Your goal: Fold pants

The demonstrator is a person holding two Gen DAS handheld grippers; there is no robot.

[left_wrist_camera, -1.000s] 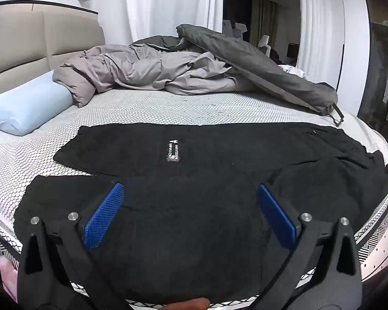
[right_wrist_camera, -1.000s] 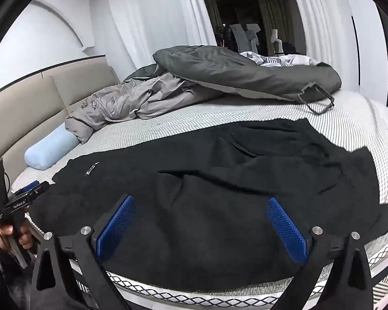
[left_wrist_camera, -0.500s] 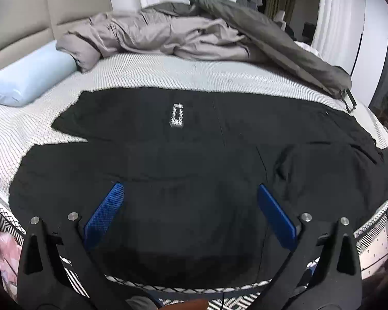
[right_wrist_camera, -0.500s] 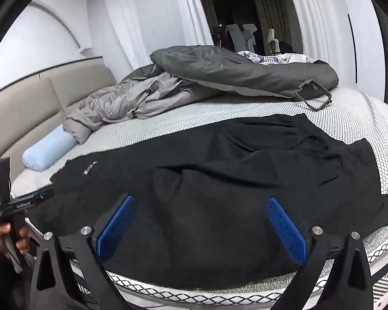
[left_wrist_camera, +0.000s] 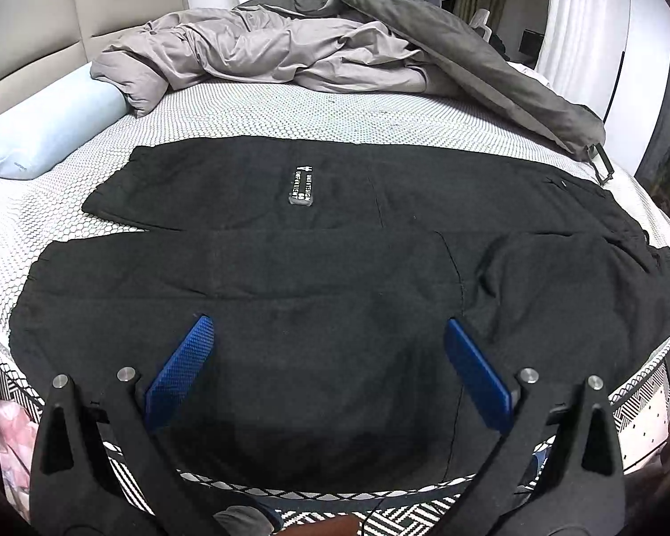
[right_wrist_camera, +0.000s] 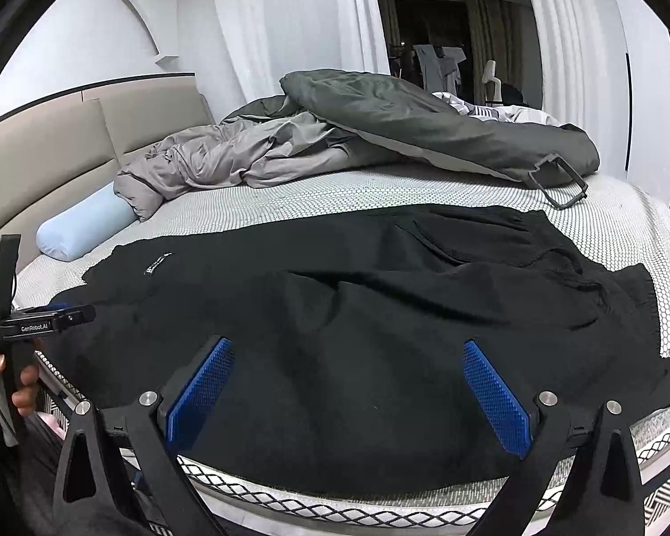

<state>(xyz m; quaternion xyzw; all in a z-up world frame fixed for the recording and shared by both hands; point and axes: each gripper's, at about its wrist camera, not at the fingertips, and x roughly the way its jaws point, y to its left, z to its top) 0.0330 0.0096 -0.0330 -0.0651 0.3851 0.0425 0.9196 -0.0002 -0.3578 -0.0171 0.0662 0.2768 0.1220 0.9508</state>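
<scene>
The bed (left_wrist_camera: 290,116) carries black pants (left_wrist_camera: 335,290) along its near edge, a blue bolster (left_wrist_camera: 44,129) by the headboard, and rumpled, seemingly two-toned bedding (left_wrist_camera: 312,44) at the far edge.

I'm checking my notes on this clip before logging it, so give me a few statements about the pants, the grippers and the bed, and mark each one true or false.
1. The black pants lie spread out on the mattress. True.
2. The left gripper is shut on the fabric. False: its jaws stand wide open, holding nothing.
3. The right gripper is open. True.
4. A small white-lettered label shows on the far pant leg. True.
5. The light blue pillow lies on top of the pants. False: it lies apart from them, near the headboard.
6. The grey duvet covers the pants. False: it is bunched up on the far side of the bed.
</scene>
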